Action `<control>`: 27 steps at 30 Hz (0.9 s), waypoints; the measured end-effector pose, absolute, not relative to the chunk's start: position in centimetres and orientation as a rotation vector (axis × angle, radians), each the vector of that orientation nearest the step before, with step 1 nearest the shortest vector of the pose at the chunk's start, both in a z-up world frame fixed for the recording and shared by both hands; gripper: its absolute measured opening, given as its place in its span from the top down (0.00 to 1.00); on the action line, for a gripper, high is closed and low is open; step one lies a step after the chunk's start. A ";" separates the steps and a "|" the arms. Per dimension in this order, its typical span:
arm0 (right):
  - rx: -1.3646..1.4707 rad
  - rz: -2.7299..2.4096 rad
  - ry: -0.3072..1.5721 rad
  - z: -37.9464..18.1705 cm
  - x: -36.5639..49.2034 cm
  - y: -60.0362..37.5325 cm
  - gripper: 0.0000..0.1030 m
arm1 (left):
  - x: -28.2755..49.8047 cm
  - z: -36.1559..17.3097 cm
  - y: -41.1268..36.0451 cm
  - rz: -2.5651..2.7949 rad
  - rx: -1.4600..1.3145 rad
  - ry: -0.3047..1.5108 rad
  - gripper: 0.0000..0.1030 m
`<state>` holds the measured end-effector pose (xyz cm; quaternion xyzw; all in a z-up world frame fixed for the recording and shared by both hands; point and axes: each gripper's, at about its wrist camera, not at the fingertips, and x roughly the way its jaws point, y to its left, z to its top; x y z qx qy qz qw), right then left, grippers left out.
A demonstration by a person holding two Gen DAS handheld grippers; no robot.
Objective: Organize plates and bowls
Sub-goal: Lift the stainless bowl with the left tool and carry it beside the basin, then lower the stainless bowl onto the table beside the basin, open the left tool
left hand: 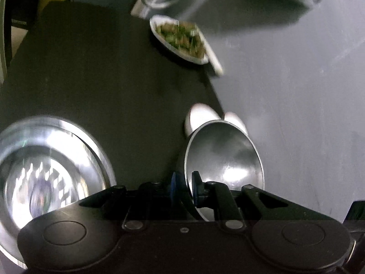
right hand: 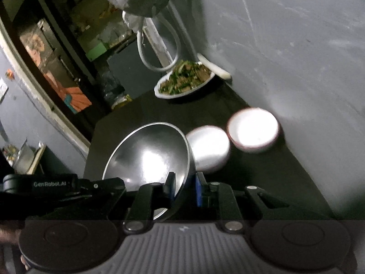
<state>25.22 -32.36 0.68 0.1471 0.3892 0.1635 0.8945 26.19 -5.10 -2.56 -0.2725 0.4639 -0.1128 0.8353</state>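
**Mia:** What does the left gripper (left hand: 183,188) hold?

**Ben:** Its jaws pinch the rim of a shiny steel bowl (left hand: 224,155), tipped up above the dark table (left hand: 102,80). The right gripper (right hand: 183,188) pinches the rim of a steel bowl (right hand: 148,155) too.

**Mia:** What's beside it?

**Ben:** A big steel plate (left hand: 50,159) on the left. Behind sit two white bowls (right hand: 253,132), side by side.

**Mia:** And far off?

**Ben:** A dish of green food (right hand: 184,80) by the grey wall (right hand: 296,45).

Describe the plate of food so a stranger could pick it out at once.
Start at the dark table against the grey wall and go to its far end. There sits an oval white plate heaped with green and brown food. Unlike the two empty white bowls nearer the claws, it alone holds food.
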 end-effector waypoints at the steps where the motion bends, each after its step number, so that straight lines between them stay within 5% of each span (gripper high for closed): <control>1: 0.292 0.340 0.821 0.4 24.4 -32.7 0.80 | 25.5 -2.8 -5.2 -0.243 -0.570 1.000 0.86; 27: 0.271 0.395 0.980 -3.8 15.6 -32.8 0.79 | 19.7 -5.3 -5.1 -0.250 -0.380 1.209 0.83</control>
